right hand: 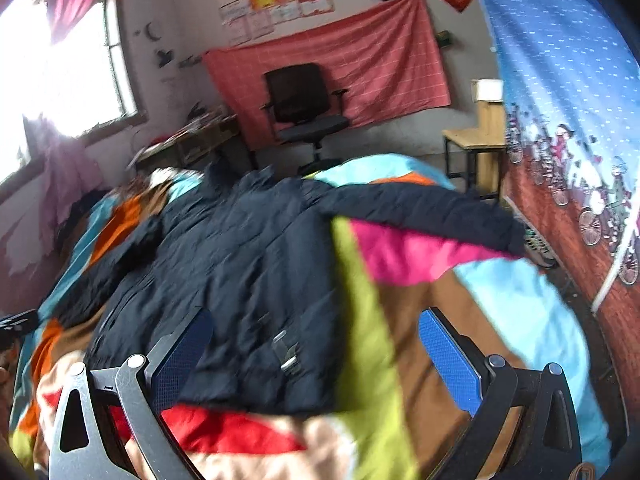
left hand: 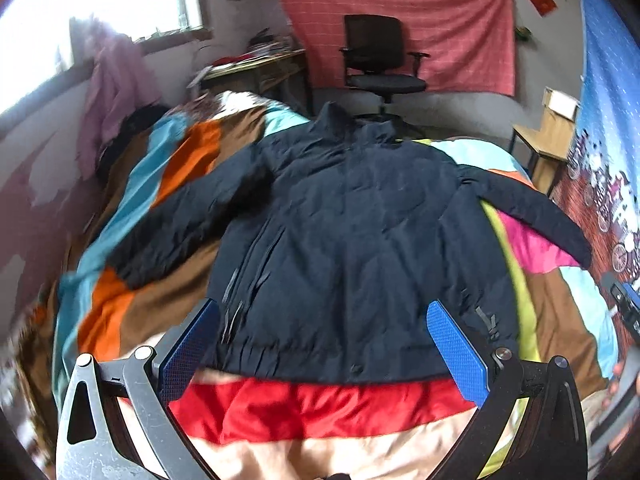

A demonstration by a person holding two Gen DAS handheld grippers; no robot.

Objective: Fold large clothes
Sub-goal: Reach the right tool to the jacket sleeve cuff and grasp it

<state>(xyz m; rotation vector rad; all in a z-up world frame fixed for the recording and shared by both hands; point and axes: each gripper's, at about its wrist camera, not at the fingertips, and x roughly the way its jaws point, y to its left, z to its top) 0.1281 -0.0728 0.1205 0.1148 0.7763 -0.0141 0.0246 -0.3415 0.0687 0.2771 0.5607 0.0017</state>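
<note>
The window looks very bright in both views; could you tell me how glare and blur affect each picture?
Left wrist view: window blown out white, jacket fairly sharp, edges smeared. Right wrist view: window also overexposed, stronger motion blur across the jacket and quilt.

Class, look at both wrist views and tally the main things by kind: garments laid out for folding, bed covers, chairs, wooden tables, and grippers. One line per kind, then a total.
Garments for folding: 1, the dark jacket
Bed covers: 1, the striped quilt
Chairs: 1, the black office chair
Wooden tables: 1, the side table
Grippers: 2, the left gripper and the right gripper
Total: 6
</note>
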